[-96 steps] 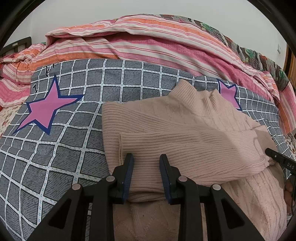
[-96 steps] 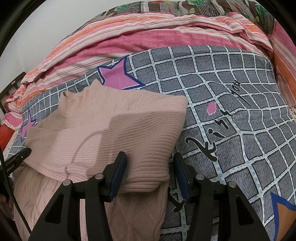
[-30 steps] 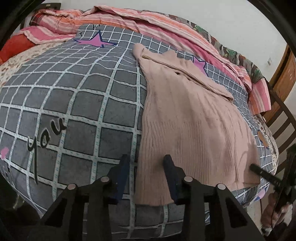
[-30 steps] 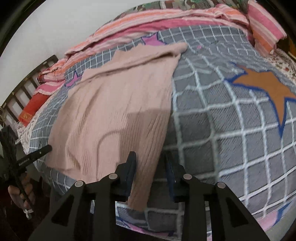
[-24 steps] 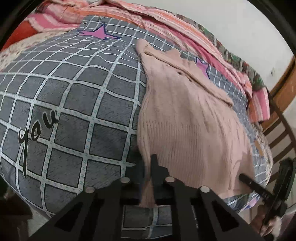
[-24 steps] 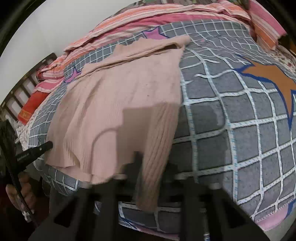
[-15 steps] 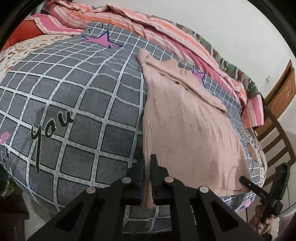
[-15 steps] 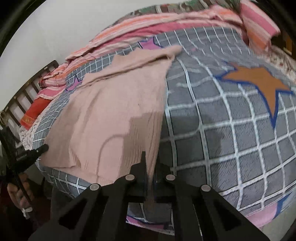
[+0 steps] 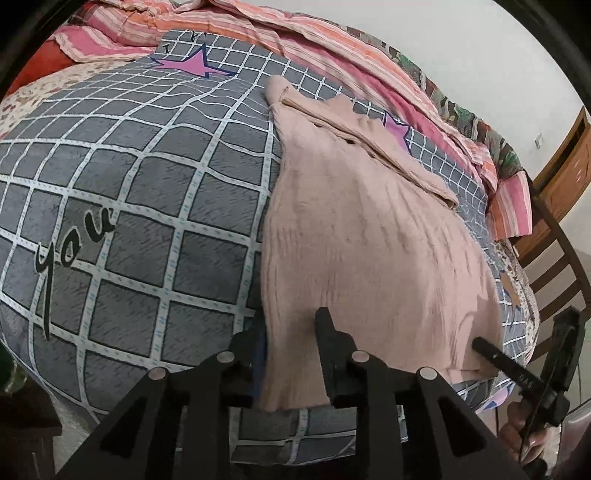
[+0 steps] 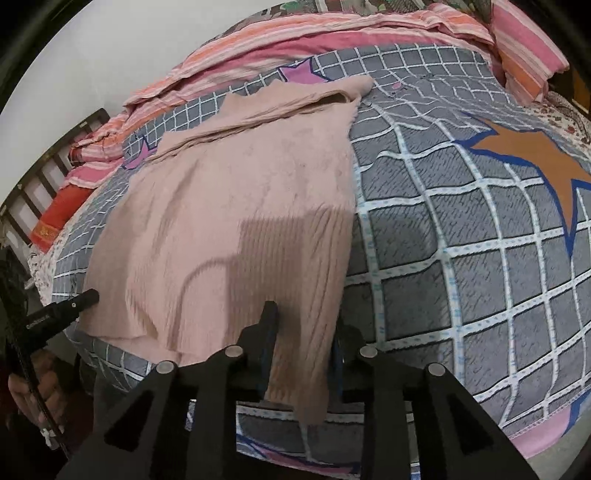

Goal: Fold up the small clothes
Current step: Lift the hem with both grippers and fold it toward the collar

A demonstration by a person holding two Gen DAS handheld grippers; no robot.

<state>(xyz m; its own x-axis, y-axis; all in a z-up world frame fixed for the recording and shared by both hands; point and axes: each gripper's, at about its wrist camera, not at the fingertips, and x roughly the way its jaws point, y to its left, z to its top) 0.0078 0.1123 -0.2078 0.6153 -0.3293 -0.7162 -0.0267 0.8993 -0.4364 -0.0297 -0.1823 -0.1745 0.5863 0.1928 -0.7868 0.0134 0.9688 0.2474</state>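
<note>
Pink ribbed knit sweater (image 9: 369, 236) lies spread flat on a grey quilt with a white grid pattern (image 9: 147, 206), its collar end toward the far side of the bed and its hem hanging slightly over the near edge. The quilt carries a pink star outlined in dark blue (image 9: 192, 66) and the black script word "you" (image 9: 70, 251) in the left wrist view, and an orange star outlined in blue (image 10: 532, 158) in the right wrist view. Behind it, a pink and orange striped blanket (image 9: 295, 33) is bunched along the white wall. The left gripper (image 9: 291, 332), black with blue pads, has one lower corner of the sweater's hem between its fingers; its jaws are opening, and a gap shows between the cloth and the right-hand finger, so the cloth hangs loose there. The right gripper (image 10: 303, 328), also black with blue pads, straddles the other lower corner of the hem; its jaws are opening too, with the knit draped between them and not pinched. Each wrist view catches the other gripper's black tip at the sweater's far hem corner, with part of a hand (image 10: 33, 387) around its handle. A brown wooden chair back (image 9: 561, 258) stands at the right edge of the left wrist view.
</note>
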